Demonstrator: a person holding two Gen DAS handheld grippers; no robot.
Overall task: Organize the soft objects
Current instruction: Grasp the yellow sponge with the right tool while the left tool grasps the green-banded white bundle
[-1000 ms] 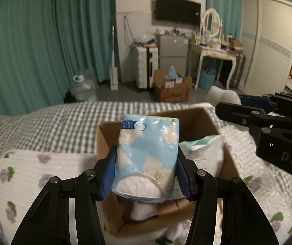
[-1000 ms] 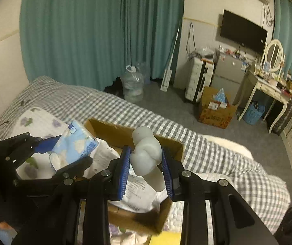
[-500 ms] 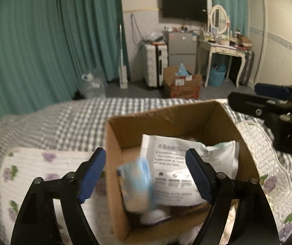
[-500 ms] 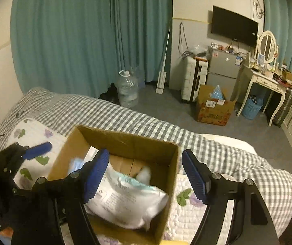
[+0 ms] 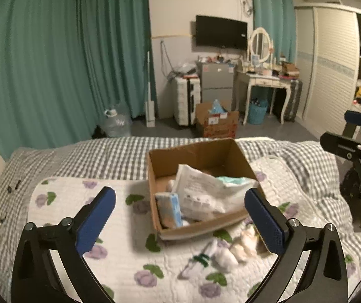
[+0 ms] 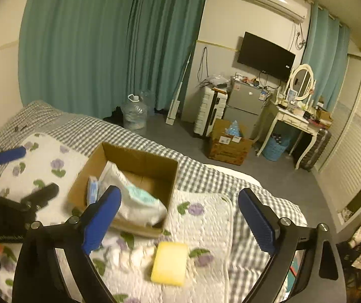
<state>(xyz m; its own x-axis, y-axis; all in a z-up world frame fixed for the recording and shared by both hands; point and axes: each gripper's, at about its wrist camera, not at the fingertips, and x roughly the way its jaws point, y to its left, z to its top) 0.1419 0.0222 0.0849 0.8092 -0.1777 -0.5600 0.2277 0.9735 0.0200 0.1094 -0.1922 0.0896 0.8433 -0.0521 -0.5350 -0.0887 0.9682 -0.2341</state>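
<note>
A brown cardboard box point(image 5: 200, 151) point(image 6: 144, 160) sits on the bed. Inside lie a light blue tissue pack point(image 5: 170, 208) point(image 6: 92, 188) and a large white plastic package point(image 5: 205, 194) point(image 6: 135, 197). My left gripper point(image 5: 180, 217) is open and empty, held above and in front of the box. My right gripper point(image 6: 179, 213) is open and empty, also above the box's near side. A yellow sponge point(image 6: 170, 262) and small white soft pieces point(image 6: 127, 255) point(image 5: 231, 252) lie on the quilt in front of the box.
The bed has a floral white quilt point(image 5: 61, 202) over a grey checked cover point(image 5: 104, 154). Beyond it stand teal curtains, a water jug point(image 5: 116, 123), a second cardboard box on the floor point(image 5: 217, 121), a dressing table point(image 5: 263, 80) and a wardrobe.
Both grippers opened and pulled back up and away from the box. The blue tissue pack and the white soft object dropped into the box.
</note>
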